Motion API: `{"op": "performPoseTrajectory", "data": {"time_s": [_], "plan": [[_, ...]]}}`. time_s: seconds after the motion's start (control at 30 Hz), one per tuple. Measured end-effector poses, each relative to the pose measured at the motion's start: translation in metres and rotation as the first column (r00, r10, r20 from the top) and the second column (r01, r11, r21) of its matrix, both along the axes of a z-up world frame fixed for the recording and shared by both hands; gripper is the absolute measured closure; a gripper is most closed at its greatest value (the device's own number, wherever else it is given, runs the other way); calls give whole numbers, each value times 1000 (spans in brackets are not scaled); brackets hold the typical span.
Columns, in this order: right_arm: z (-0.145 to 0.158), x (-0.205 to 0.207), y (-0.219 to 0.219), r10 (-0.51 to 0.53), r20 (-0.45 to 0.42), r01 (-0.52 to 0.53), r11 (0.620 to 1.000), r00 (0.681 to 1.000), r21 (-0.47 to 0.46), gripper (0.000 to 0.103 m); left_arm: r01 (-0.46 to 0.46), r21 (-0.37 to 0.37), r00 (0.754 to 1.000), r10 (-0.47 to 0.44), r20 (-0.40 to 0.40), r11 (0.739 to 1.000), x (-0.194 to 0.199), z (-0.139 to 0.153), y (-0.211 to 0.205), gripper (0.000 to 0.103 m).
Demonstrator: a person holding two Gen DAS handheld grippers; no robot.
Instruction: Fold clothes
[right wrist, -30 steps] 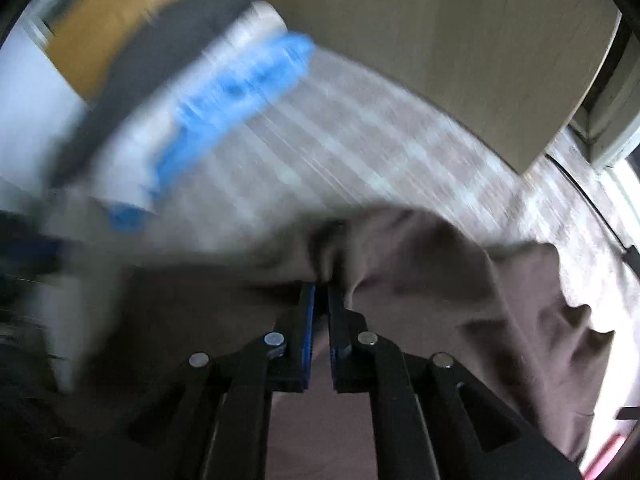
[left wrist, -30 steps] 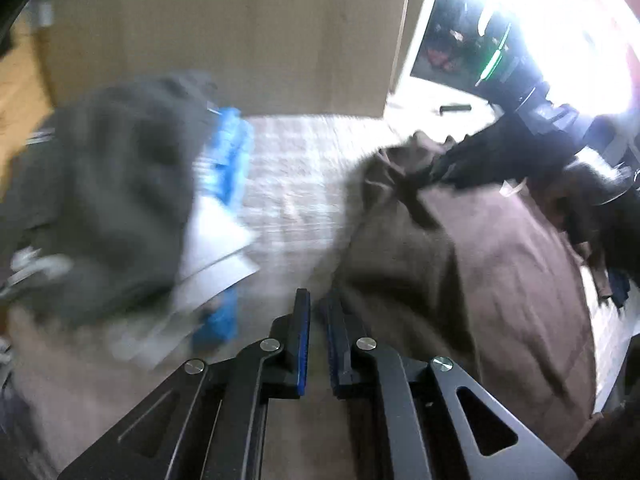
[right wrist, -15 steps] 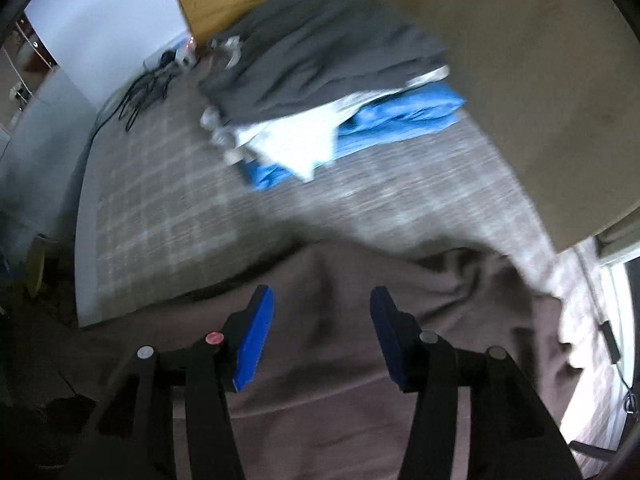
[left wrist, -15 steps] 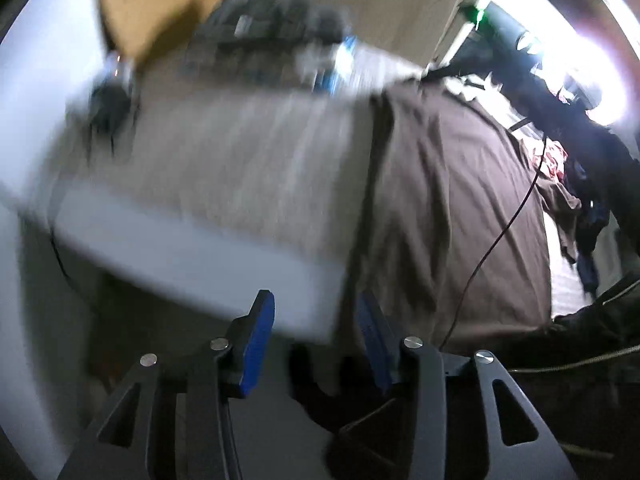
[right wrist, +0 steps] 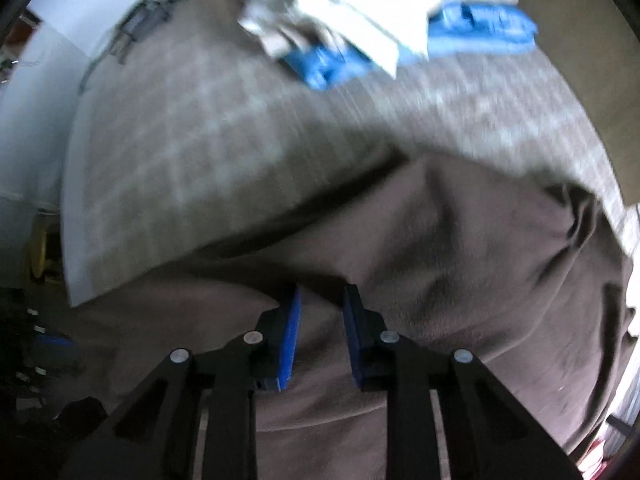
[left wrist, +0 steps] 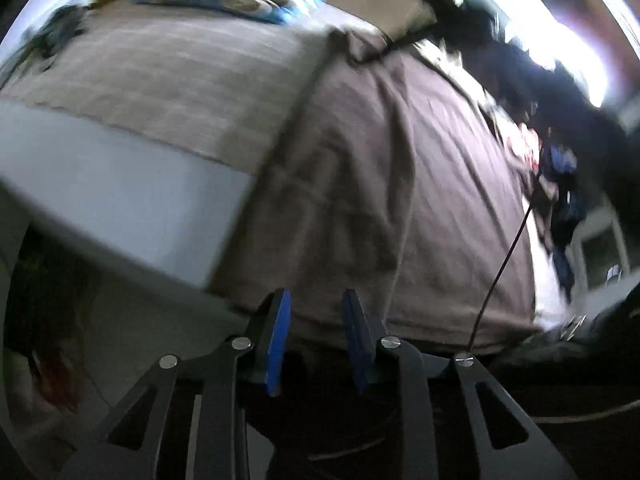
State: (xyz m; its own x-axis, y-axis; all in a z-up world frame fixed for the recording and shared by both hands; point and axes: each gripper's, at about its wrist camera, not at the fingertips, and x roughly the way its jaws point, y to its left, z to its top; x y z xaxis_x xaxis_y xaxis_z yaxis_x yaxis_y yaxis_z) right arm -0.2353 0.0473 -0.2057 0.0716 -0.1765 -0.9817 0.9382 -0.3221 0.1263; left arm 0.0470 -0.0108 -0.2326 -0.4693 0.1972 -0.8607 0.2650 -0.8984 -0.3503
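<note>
Grippers hang with jaws parted and holding nothing, the left gripper (left wrist: 316, 312) at the near hem and the right gripper (right wrist: 322, 308) over the brown garment (right wrist: 460, 264), which lies spread on the checked bed (right wrist: 192, 136). Beyond it, a stack of folded clothes (right wrist: 400, 12) rests at the bed's far end.

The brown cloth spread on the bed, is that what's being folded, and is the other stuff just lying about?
Part of the job:
- large brown cloth garment, spread out flat
- left gripper, open at its near hem
- right gripper, open over it

Just lying about:
- pile of dark grey, white and blue folded clothes
- checked grey bed cover
- thin black cable
</note>
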Motion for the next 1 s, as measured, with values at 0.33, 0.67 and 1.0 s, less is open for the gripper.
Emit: {"op": "performPoseTrajectory", "data": {"time_s": [0.33,0.67,1.0], "plan": [[38,-27,-6,-266,55,268,962,962,-41,60,56,-248,995,-34,94,967,-28,-13,9,74],[27,-36,-37,-411,6,409,910,912,70,58,144,-217,989,-134,61,965,-31,-13,14,90],[-6,-48,-53,-449,-117,464,862,886,204,57,143,-195,990,-143,11,970,-25,-9,6,90]]}}
